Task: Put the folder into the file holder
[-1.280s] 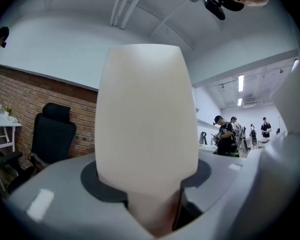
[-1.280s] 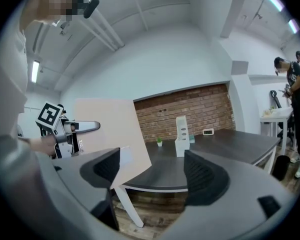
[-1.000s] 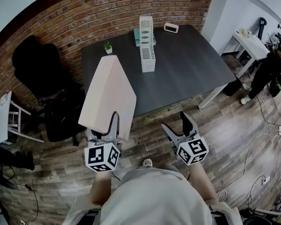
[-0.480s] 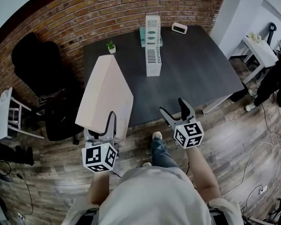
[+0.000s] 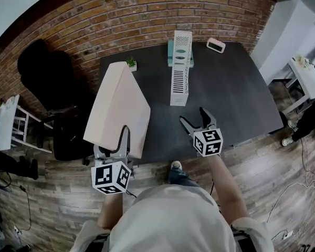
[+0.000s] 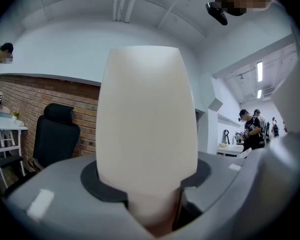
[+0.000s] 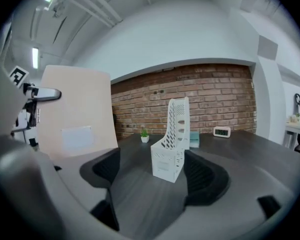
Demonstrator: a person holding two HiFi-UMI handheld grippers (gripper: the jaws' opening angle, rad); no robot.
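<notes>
Gripping the folder (image 5: 118, 106), left gripper (image 5: 117, 143) nears table (image 5: 236, 88).

The right claw (image 7: 157, 178) gapes empty above the dark desk (image 7: 245, 151). Just ahead, framed between its jaws, a white file holder (image 7: 172, 139) stands upright. A beige folder (image 7: 77, 109) stands off to its left. A plant (image 7: 144, 135) and a clock (image 7: 221, 131) sit farther ahead.

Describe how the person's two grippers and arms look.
The left gripper and right gripper both have grey jaws lined with black pads. Each carries a white cube printed with black square markers. The person wears a light-coloured top, and no sleeves cover the forearms.
</notes>
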